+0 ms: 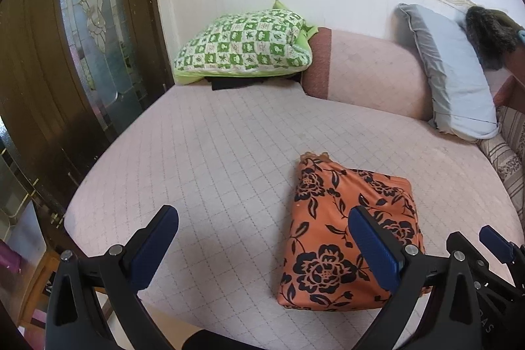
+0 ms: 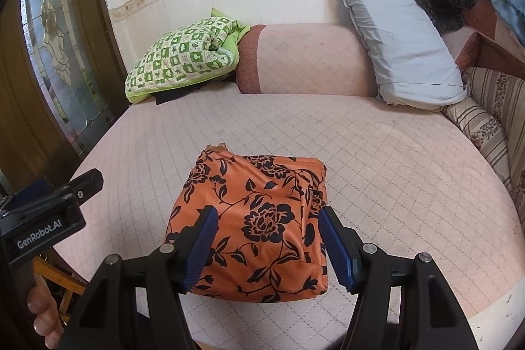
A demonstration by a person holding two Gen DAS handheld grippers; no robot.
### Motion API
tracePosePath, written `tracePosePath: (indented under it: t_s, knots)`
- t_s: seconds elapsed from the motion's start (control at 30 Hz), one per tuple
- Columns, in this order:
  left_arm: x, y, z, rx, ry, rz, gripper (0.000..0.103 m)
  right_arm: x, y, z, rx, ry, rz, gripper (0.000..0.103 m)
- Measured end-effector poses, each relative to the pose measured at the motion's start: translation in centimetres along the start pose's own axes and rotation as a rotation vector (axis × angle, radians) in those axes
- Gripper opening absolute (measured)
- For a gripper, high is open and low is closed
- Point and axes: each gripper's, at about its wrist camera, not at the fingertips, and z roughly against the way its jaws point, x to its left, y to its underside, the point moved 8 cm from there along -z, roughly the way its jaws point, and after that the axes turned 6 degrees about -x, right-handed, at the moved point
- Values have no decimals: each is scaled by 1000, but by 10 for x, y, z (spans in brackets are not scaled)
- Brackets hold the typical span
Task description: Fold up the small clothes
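Orange floral garment (image 2: 252,228), folded into a compact block, lies near front edge of pink bed (image 2: 393,159). Right gripper (image 2: 267,246) & left gripper (image 1: 262,251): jaws apart, nothing held. Tip: press corners flat, edges aligned.

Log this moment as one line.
garment: folded, on bed | left gripper: open, empty | right gripper: open, above garment

Smooth orange floral cloth garment (image 2: 252,218) lies on a matt quilted pink bed cover (image 2: 377,153), beside a glossy dark wood door (image 1: 29,54) with patterned glass.
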Motion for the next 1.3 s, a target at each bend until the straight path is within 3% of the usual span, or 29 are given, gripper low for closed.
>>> tracePosePath:
  t_s: [0.2,1.3]
  knots:
    - [-1,-3,2,-19,-32,-41,103,1,1,-4,8,-5,0,67]
    - [-10,-18,21,-61,-33,-98,103,0,-4,-1,-18,-15,0,67]
